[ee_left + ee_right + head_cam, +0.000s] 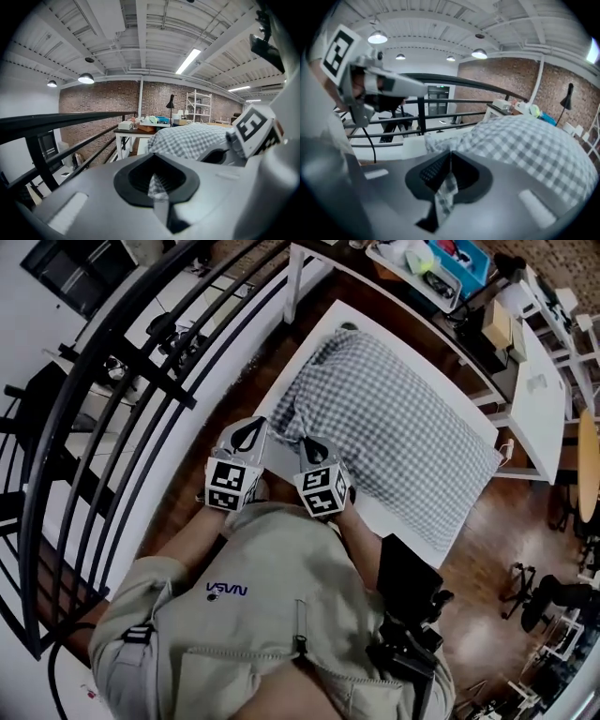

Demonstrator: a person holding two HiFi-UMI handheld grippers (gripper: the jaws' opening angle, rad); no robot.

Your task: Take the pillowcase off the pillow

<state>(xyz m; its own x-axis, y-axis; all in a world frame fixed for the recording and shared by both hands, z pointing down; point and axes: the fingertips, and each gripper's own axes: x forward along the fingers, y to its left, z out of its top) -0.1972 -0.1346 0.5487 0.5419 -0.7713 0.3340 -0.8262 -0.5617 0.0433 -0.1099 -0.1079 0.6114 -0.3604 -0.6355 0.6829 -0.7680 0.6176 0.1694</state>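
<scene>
A: Surface [389, 519] is white and long, on a dark wooden floor [506, 521]. The checked pillowcase [394, 432] is still on the pillow and lies along the surface, covering most of the top.

B: And the grippers?

A: Both are at the near end of the pillowcase. The left hand-held gripper [157, 185] has its jaws together on a pinch of checked cloth. The right hand-held gripper [445, 185] likewise clamps a fold of the same cloth.

B: The room?

A: A black railing [141, 381] runs just beside the surface on the left. Brick wall [103, 101] behind, and a ribbed white ceiling with dome lamps [86, 78] and a strip light [188, 61]. A second table [136, 132] stands beyond the far end, cluttered — white shelving [199, 105] stands further back.
</scene>
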